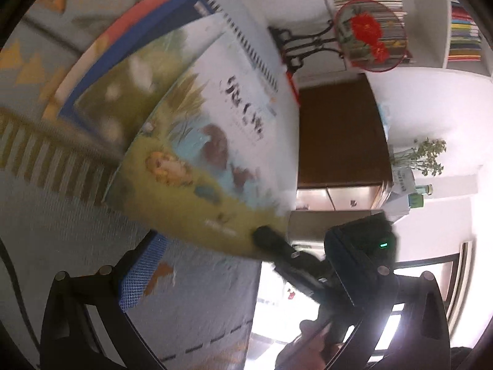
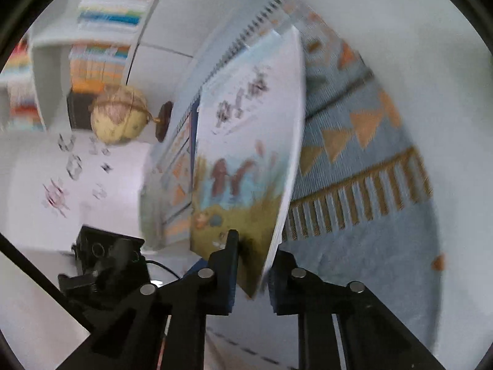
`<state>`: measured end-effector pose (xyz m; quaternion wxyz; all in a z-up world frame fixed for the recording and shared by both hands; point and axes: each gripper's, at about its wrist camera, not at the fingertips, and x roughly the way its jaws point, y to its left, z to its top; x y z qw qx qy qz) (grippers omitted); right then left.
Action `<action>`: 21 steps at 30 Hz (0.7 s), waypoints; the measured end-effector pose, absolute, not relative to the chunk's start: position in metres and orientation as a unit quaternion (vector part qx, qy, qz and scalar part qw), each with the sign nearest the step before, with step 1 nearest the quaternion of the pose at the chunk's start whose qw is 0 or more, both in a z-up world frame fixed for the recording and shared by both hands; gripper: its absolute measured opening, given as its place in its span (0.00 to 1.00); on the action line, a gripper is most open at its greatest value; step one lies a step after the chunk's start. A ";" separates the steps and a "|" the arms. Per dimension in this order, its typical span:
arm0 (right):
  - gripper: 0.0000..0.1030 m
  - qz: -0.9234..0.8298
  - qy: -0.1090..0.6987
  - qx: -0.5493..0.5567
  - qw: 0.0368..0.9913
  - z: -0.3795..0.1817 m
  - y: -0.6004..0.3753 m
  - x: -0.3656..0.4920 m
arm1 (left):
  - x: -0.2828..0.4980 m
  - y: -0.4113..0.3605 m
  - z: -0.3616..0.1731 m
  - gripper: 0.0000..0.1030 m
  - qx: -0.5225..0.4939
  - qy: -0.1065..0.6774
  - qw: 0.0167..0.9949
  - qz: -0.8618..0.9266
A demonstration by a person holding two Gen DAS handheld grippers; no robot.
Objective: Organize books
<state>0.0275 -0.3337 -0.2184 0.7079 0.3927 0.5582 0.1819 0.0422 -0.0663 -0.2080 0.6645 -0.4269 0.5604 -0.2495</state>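
On the patterned cloth, your right gripper clamps the picture book by its edge, lifting it off the stack; your left gripper stands wide, empty.

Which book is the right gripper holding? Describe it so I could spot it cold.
On the blue patterned cloth lies a fanned pile of books. The picture book lifted off it is clamped at its lower edge by the right gripper. Unlike the spiral-bound book behind, its white cover shows brown animals by blue water above yellow-green grass.
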 end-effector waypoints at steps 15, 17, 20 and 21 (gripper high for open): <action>0.11 0.185 0.575 0.303 0.737 -0.207 -0.333 0.034 | 0.081 -0.061 -0.201 0.99 -0.266 0.625 0.710 -0.184; 0.11 0.188 0.573 0.298 0.740 -0.204 -0.330 0.034 | 0.079 -0.063 -0.206 0.98 -0.293 0.619 0.700 -0.202; 0.11 0.193 0.569 0.282 0.748 -0.196 -0.326 0.034 | 0.079 -0.068 -0.204 0.96 -0.318 0.602 0.701 -0.212; 0.11 0.193 0.566 0.274 0.753 -0.192 -0.324 0.035 | 0.079 -0.072 -0.203 0.96 -0.311 0.600 0.707 -0.209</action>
